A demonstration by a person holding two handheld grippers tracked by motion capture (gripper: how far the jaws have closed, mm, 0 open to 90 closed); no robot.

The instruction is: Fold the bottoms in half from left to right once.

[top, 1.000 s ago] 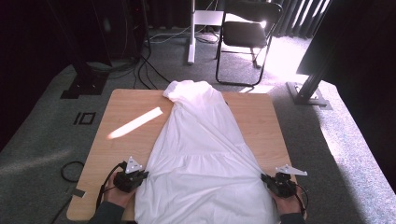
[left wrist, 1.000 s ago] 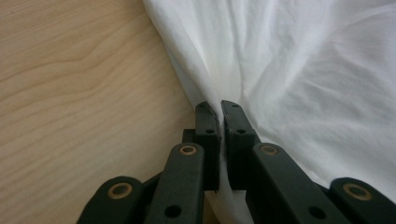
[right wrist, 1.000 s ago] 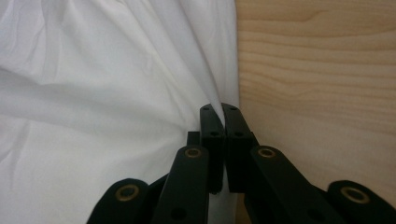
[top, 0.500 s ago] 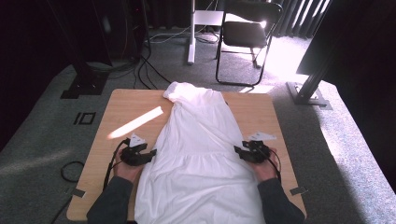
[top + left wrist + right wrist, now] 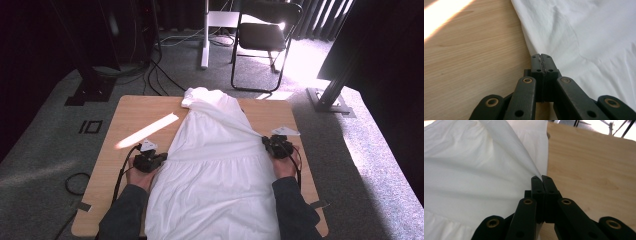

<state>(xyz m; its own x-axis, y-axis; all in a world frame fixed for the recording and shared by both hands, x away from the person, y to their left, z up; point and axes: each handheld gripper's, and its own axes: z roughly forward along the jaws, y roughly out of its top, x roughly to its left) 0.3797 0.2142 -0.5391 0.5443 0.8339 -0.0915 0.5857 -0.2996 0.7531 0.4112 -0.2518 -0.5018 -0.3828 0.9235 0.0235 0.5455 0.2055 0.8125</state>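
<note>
White cotton dress (image 5: 215, 165) on the table (image 5: 135, 112): left tongs (image 5: 159, 159) and right tongs (image 5: 266, 142) pinch its side edges; we should lift both evenly.

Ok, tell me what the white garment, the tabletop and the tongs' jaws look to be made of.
White garment: thin woven cloth, probably cotton, matte; it creases softly and gathers along a seam.
Tabletop: pale wood or wood-look laminate, smooth with a slight sheen; grain lines show in the left gripper view.
Jaws of the left tongs and right tongs: matte black, likely plastic, with brass-coloured rivets.
</note>
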